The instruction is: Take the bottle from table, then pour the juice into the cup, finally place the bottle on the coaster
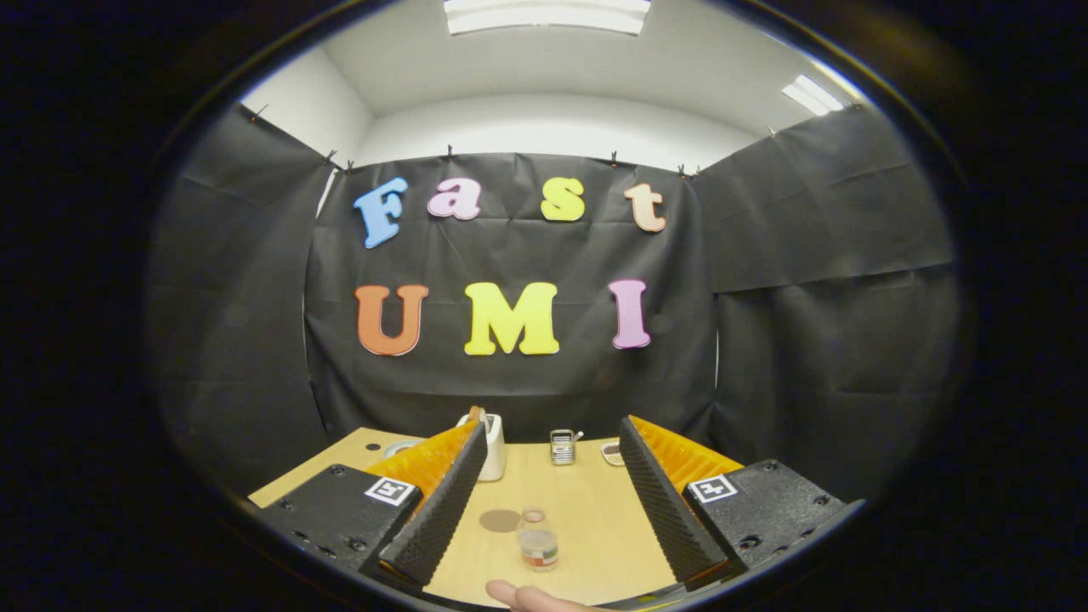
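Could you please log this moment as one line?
gripper: open, above table | bottle: upright between fingers, ungrasped | coaster: beside bottle

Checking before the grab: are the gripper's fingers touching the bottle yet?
Apart. The gripper view shows the gripper open, bare table on both sides of the bottle.

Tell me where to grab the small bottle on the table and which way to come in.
Grip the bottle around its clear body, probably just below the neck. It stands upright beside the round coaster, between the open fingers of the hand-held gripper. Come straight forward and down so one finger passes each side, then close.
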